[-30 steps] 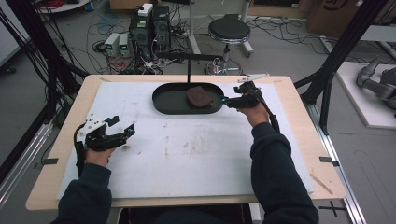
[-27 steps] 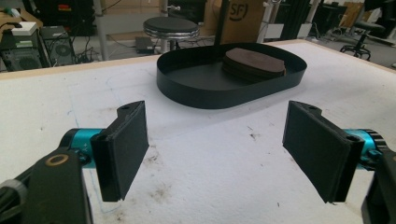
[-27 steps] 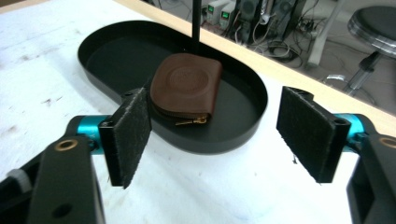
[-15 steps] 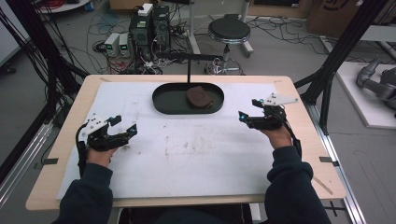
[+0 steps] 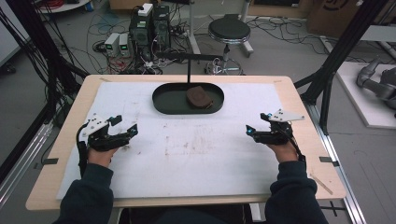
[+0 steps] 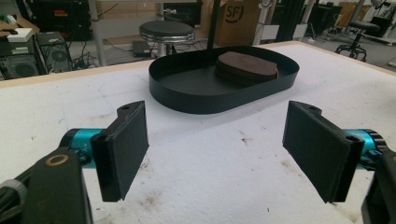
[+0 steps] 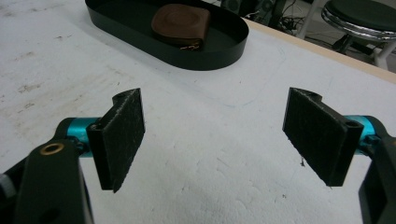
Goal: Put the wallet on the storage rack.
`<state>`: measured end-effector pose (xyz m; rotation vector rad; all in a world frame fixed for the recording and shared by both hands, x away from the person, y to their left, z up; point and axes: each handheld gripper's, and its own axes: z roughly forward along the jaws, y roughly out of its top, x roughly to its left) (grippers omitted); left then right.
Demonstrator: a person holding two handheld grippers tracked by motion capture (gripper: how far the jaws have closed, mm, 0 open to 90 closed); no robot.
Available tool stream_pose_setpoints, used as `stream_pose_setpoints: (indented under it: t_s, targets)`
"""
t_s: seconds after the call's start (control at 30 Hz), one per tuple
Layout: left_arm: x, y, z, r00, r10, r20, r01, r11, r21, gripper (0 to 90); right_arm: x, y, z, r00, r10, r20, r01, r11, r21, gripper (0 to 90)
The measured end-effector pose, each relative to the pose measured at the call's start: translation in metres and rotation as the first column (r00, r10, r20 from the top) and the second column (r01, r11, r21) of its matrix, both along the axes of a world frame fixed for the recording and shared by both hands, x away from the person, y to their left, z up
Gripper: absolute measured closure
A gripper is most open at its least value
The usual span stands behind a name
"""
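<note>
Resting over the white table cover (image 5: 196, 158), both tools sit apart from the work: left gripper (image 5: 125, 134), jaws spread wide and empty; right gripper (image 5: 252, 132), jaws likewise spread wide and empty. Item in question: brown leather pouch (image 5: 199, 96), lying flat inside the black oval tray (image 5: 170, 103), ahead of both grippers and well apart from each; in the right gripper view the pouch (image 7: 181, 23) lies ahead and to the left of the jaws, with what may be a small metal clasp or chain at its near edge, too small to tell. Handling note, as judgement: with the pouch seated in the tray, the placing looks complete. For a clean finish, keep the jaws parted and clear of the tray wall (image 6: 205, 100), and settle both hands on the cover short of the tray.
</note>
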<state>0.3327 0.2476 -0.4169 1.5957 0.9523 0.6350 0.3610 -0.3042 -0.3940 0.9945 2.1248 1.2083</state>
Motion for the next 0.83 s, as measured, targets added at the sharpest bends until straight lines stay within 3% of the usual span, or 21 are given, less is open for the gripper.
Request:
stream_pose_setpoints:
  t_s: [0.83]
  targets:
    - [0.0012, 0.0007, -0.0012, 1.0, 0.006, -0.001, -0.006, 1.0, 0.005, 22.3, -0.0013, -0.0006, -0.0058, 0.9998, -0.003, -0.02, 0.003, 1.0, -0.011, 21.3]
